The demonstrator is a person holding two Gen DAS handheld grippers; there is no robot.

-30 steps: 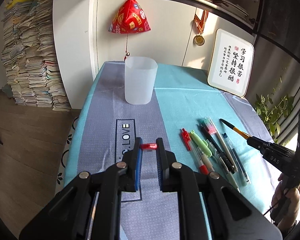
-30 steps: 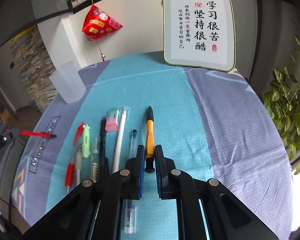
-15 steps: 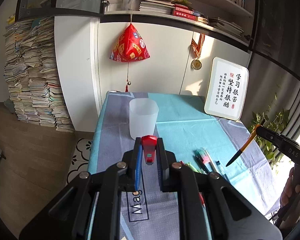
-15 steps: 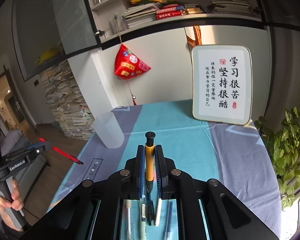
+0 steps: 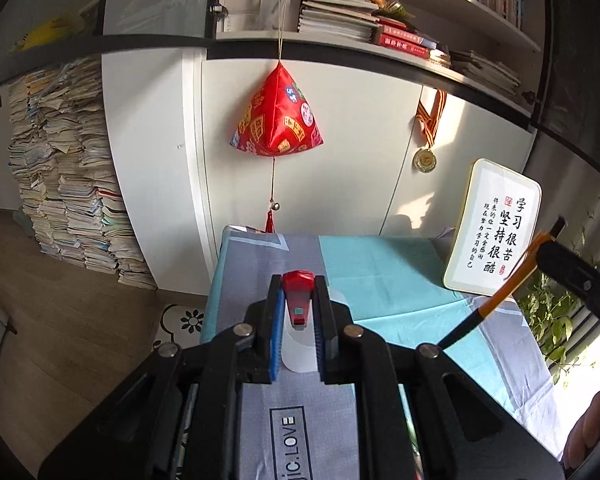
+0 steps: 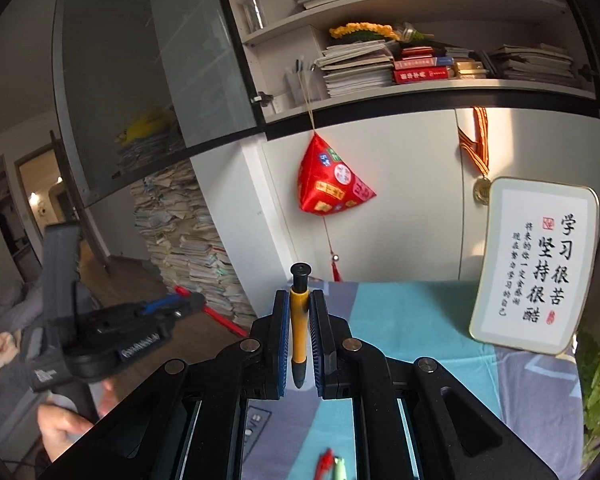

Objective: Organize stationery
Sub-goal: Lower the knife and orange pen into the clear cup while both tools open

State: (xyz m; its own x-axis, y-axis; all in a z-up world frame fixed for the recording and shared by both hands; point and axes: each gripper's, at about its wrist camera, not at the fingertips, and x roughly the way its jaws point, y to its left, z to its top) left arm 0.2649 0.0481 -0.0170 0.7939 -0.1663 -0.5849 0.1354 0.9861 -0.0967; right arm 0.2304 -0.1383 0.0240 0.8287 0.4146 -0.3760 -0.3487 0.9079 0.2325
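Observation:
My left gripper [image 5: 298, 284] is shut on a red pen [image 5: 298, 294], whose clip end pokes up between the blue pads. Right behind those fingers stands a translucent cup [image 5: 298, 356] on the table, mostly hidden. My right gripper [image 6: 300, 300] is shut on an orange pen with black ends [image 6: 299, 332], held upright in the air. In the left wrist view that orange pen [image 5: 496, 300] slants down from the right gripper [image 5: 550, 246] at the right edge. The right wrist view shows the left gripper [image 6: 180, 304] at the left with the red pen [image 6: 224, 322].
A framed calligraphy plaque [image 6: 540, 268] leans at the table's back right. A red pyramid ornament [image 5: 278, 120] hangs over the table's far edge. A red and a green pen [image 6: 332, 464] lie below the right gripper. A plant [image 5: 548, 308] stands right of the blue-grey tablecloth [image 5: 380, 268].
Both grippers have risen off the table, each carrying its pen. The right one tilted upward, so the pens on the table dropped out of sight. The cup now sits behind the left fingers.

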